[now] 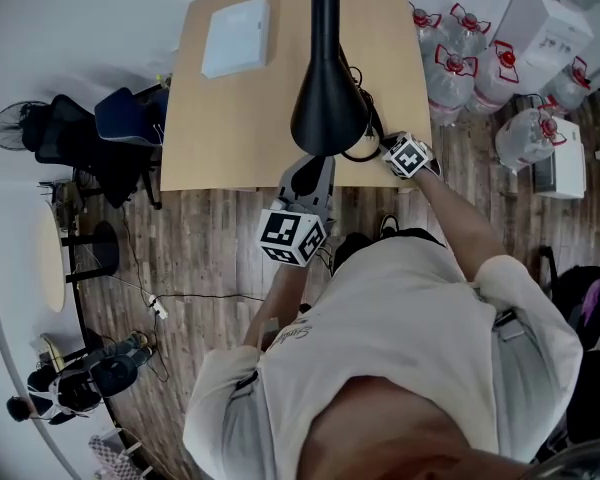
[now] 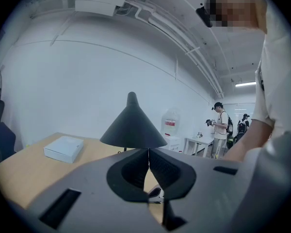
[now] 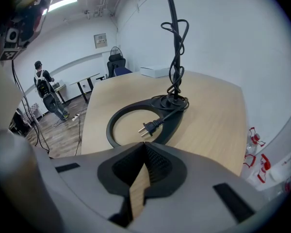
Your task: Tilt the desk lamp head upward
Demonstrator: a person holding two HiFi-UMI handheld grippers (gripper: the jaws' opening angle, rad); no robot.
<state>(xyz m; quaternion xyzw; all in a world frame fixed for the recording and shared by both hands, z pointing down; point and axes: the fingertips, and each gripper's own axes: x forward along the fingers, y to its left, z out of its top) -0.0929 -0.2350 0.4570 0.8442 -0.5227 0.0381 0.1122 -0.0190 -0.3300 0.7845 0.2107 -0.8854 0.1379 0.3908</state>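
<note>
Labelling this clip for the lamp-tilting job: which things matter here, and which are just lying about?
Job: lamp head, lamp base, left gripper, right gripper, both closed and empty.
Lying about: white box, water bottles, fan, loose plug.

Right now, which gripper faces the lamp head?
The left gripper, jaws shut, pointing at the black cone head; the right gripper looks at the ring base and plug instead.

Bright, even — fisheye edges warped.
</note>
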